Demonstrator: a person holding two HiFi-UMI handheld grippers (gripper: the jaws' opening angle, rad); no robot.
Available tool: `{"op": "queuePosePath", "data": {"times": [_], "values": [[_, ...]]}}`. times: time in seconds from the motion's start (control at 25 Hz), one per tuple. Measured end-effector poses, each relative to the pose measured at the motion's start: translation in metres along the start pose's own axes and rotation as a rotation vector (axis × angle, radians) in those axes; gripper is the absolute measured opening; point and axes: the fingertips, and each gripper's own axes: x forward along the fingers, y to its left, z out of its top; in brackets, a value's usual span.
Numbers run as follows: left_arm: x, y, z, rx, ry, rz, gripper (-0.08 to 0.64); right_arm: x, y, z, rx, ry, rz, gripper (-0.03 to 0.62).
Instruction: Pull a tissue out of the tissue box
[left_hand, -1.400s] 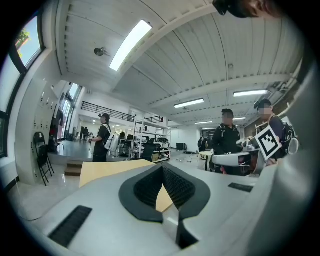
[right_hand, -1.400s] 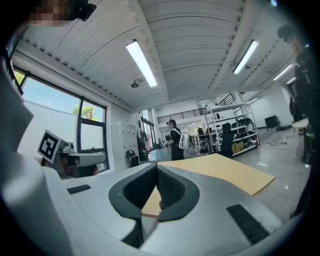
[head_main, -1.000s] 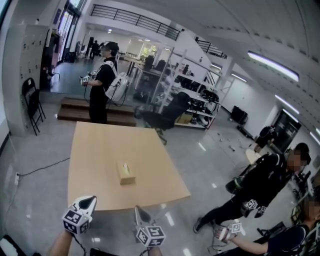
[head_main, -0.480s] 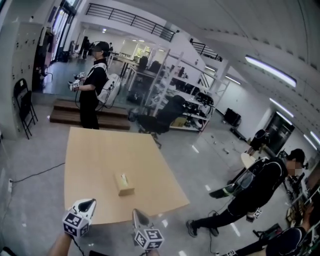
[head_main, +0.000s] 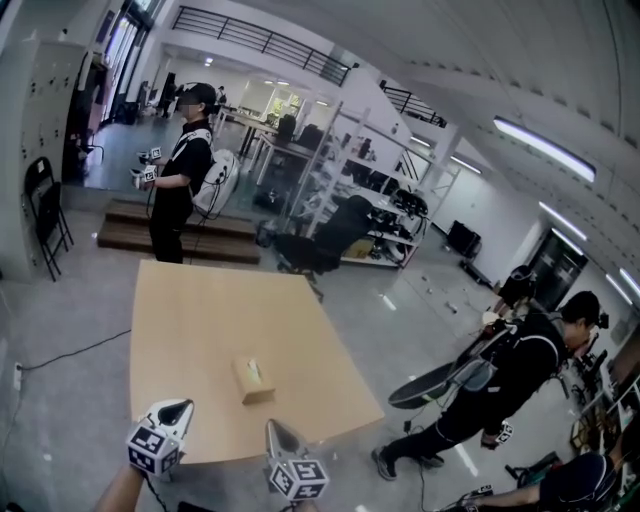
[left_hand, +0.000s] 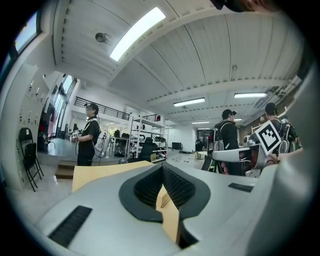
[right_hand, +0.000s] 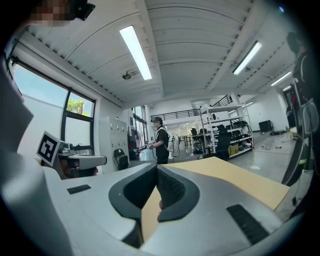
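Pale wooden table (head_main: 200, 320) stands in a busy workshop, the tissue box (head_main: 253, 381) near its front edge, apart from both tools. Left gripper (head_main: 176, 408) and right gripper (head_main: 277, 432) are closed on nothing. Its tissue should be light, soft, tearable: pinch it at the top slot.

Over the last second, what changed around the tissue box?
The tissue box sits lower in the head view, nearer both grippers: the person has moved toward the table. A bystander at right has kept walking. The left gripper and right gripper stay shut and empty; box untouched.
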Motion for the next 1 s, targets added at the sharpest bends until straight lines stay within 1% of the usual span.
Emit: {"op": "queuePosePath", "data": {"times": [0.2, 0.4, 0.84, 1.0], "values": [[0.01, 0.017, 0.002, -0.002, 0.001, 0.007, 0.008, 0.018, 0.0, 0.001, 0.0, 0.001, 0.002, 0.012], [0.025, 0.026, 0.008, -0.004, -0.002, 0.007, 0.008, 0.033, -0.009, 0.002, 0.001, 0.008, 0.001, 0.011], [0.084, 0.045, -0.003, -0.019, 0.027, 0.035, 0.008, 0.084, -0.054, 0.0, 0.016, 0.031, 0.027, 0.012], [0.108, 0.057, -0.001, -0.025, 0.031, 0.051, 0.008, 0.109, -0.07, -0.001, 0.016, 0.05, 0.038, 0.011]]}}
